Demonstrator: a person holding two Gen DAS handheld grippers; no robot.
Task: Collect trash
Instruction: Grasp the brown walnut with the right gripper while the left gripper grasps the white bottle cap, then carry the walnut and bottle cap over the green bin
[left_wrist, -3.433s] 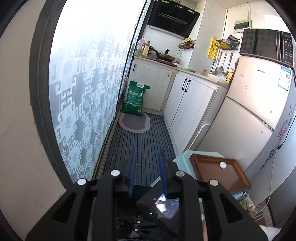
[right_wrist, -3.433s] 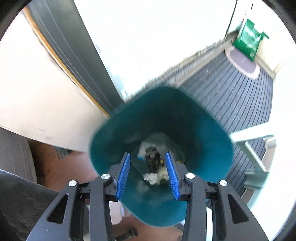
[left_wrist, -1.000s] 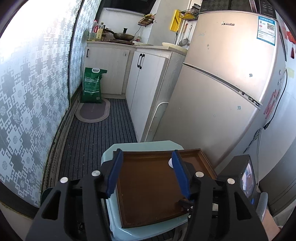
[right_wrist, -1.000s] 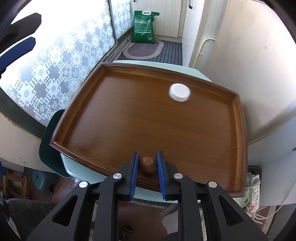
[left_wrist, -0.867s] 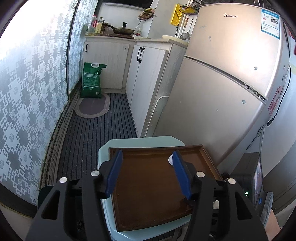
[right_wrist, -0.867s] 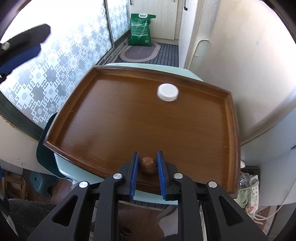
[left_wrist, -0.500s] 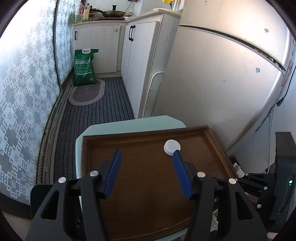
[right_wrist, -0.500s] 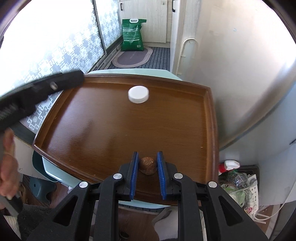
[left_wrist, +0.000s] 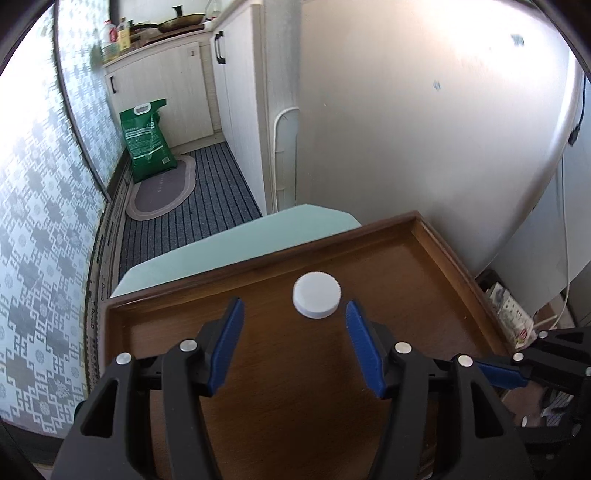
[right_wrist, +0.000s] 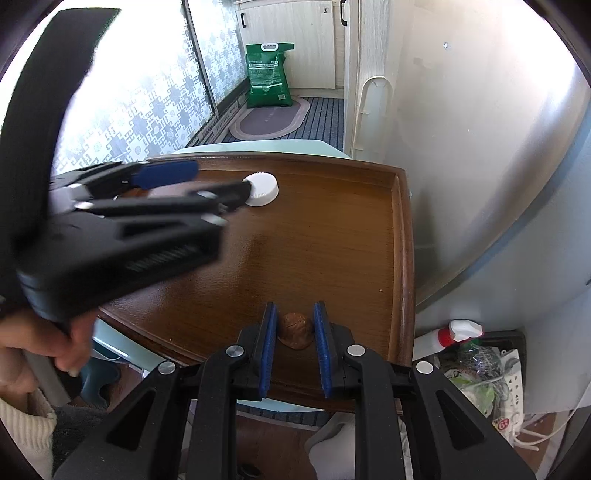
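- Landmark: brown tray on a pale green table. White bottle cap lies on the tray floor toward the far rim; brown nut sits by the near rim.
- Left gripper: jaws spread, nothing between the pads; cap lies just ahead of the tips, a little off toward the right-hand pad. The jaws have just been opening.
- Right gripper: jaws narrow, closed on the nut; pads look to touch both its sides. Whether it is lifted clear of the tray floor, cannot tell.
- Risk: cap is low and flat. If the pads come down unevenly, one may strike the top or nudge it, sliding it toward the far rim.
- Risk: off-centre approach; right-hand pad could land on the cap instead of beside it.
- Risk: nut is round and hard; a light pinch could let it roll out near the tray's near rim and drop to the floor.
- Risk: both grippers work over the same tray; frames could knock together.
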